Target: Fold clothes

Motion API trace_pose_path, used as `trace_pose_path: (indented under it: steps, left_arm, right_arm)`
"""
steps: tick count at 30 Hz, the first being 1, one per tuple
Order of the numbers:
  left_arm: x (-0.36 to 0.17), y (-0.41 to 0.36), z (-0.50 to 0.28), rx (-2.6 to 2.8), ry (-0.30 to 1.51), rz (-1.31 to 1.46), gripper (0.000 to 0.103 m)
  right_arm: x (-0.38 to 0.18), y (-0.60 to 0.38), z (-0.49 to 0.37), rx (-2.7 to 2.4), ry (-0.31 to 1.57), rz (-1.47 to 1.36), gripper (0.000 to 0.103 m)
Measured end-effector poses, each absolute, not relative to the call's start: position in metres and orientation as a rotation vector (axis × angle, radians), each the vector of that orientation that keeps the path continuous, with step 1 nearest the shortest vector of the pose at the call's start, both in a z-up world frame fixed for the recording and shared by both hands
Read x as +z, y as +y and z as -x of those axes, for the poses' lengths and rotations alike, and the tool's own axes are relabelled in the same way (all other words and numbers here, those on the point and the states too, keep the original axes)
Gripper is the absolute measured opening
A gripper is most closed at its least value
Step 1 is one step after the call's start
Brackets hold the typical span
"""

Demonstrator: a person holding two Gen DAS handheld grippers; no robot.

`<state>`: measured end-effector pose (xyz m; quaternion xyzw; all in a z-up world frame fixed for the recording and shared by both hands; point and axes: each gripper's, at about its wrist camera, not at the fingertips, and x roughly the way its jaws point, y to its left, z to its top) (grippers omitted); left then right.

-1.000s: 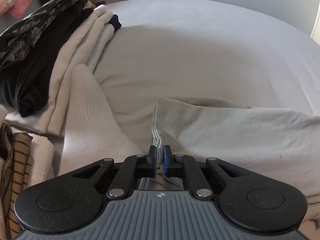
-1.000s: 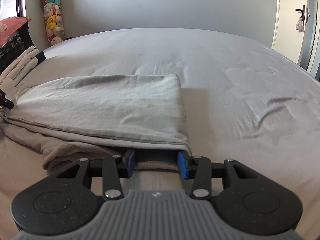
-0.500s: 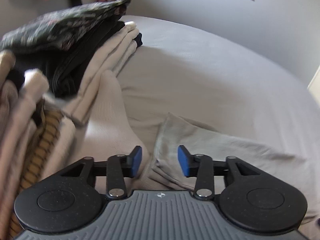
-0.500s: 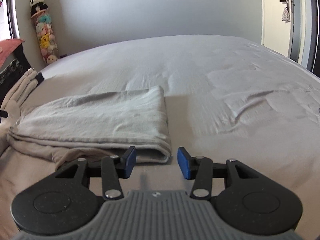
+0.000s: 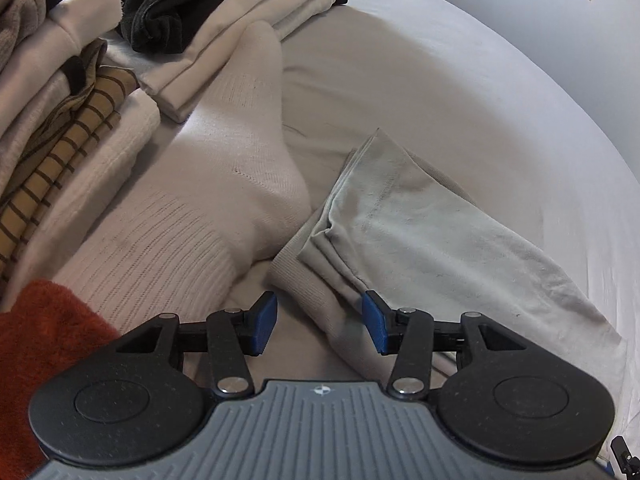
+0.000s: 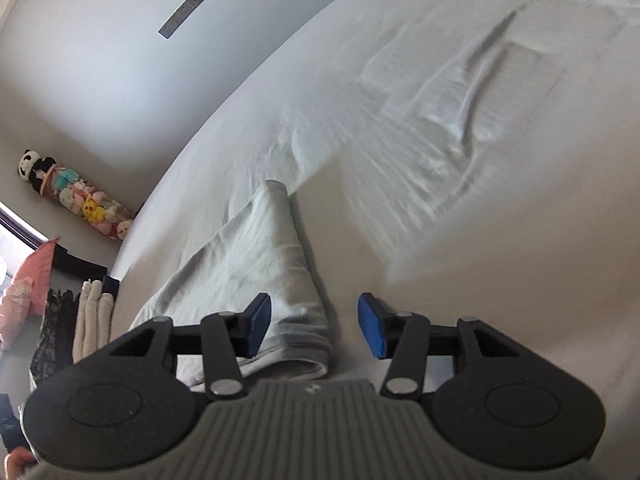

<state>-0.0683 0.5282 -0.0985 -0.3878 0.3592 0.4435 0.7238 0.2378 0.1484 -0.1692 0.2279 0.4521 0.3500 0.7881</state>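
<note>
Folded grey garment (image 5: 432,236) lies flat on the bed sheet (image 5: 420,92), long axis running between the two grippers. Left gripper (image 5: 320,322) and right gripper (image 6: 314,326) sit at opposite short ends. Both have just been opening; their pads stand clear of the cloth, nothing gripped.

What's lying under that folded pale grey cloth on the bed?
Under the folded pale grey cloth a beige ribbed layer sticks out at its near edge, on the bed sheet. How far it extends underneath is covered.

My left gripper (image 5: 319,323) just opened, pads clear of folded grey shirt (image 5: 432,232), white sock (image 5: 208,200) left, clothes stack (image 5: 72,92) beyond
</note>
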Motion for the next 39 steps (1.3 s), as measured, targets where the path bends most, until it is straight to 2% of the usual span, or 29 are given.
trace_pose_path:
  steps: [1, 2, 5, 10, 11, 19, 26, 31, 39]
  left_arm:
    - [-0.101, 0.529, 0.066, 0.983, 0.788, 0.857, 0.055]
    - [-0.104, 0.530, 0.065, 0.985, 0.780, 0.864, 0.055]
    - [-0.113, 0.532, 0.063, 0.999, 0.746, 0.889, 0.054]
    - [-0.114, 0.530, 0.063, 1.010, 0.712, 0.884, 0.026]
    - [-0.112, 0.529, 0.063, 1.009, 0.707, 0.884, 0.024]
    - [-0.083, 0.500, 0.067, 0.940, 0.662, 0.915, 0.020]
    - [-0.071, 0.415, 0.078, 0.841, 0.667, 0.928, 0.019]
    - [-0.079, 0.366, 0.092, 0.836, 0.709, 0.855, 0.019]
    - [-0.106, 0.370, 0.098, 0.813, 0.745, 0.831, 0.020]
  right_arm:
    - [-0.171, 0.151, -0.239, 0.763, 0.981, -0.501, 0.048]
    - [-0.173, 0.154, -0.241, 0.768, 0.991, -0.510, 0.037]
    - [-0.183, 0.159, -0.247, 0.783, 1.030, -0.566, 0.022]
    - [-0.179, 0.153, -0.248, 0.800, 1.033, -0.674, 0.012]
    - [-0.174, 0.152, -0.247, 0.804, 1.019, -0.690, 0.011]
    - [-0.124, 0.116, -0.240, 0.756, 0.974, -0.717, 0.008]
    - [-0.094, 0.028, -0.239, 0.631, 0.990, -0.644, 0.008]
    - [-0.109, -0.018, -0.228, 0.509, 1.086, -0.619, 0.008]
    - [-0.133, -0.011, -0.229, 0.406, 1.221, -0.517, 0.009]
